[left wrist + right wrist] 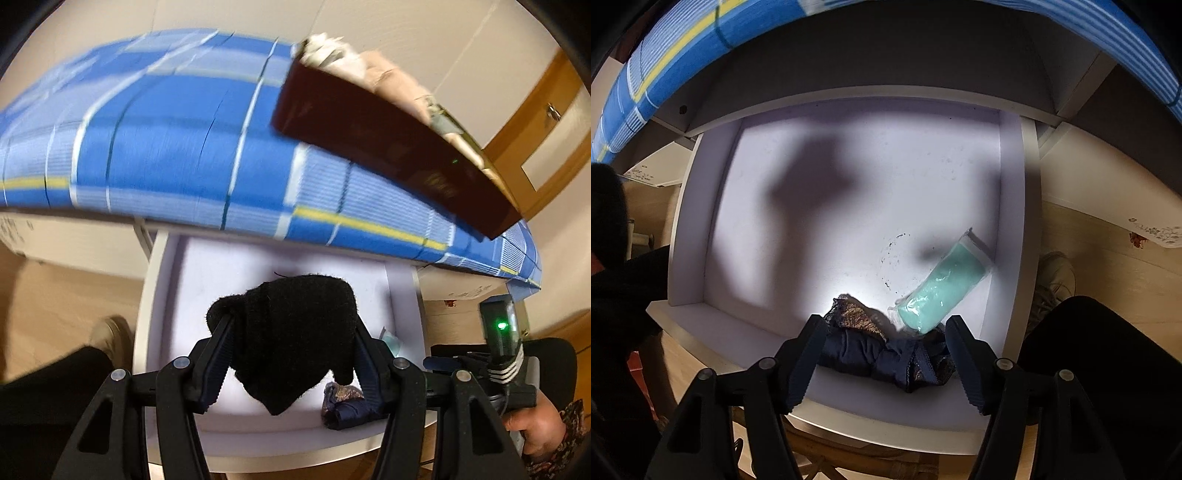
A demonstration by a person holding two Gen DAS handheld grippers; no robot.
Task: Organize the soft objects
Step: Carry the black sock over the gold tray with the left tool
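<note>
The left tool (291,354) clamps a black knit item (295,332) above the white drawer (687,229), while the right tool (886,354) stands spread wide over a navy garment (879,354).

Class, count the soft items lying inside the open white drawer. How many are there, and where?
2. A dark navy folded garment lies near the front wall of the drawer; a mint green roll in clear wrap lies just behind it, rightward. The grippers may hide others.

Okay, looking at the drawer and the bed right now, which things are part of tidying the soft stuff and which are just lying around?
Part of the job:
black sock, in the left claw
navy garment
mint roll
drawer

Lying about:
blue bedsheet
dark box
door
shoe
</note>
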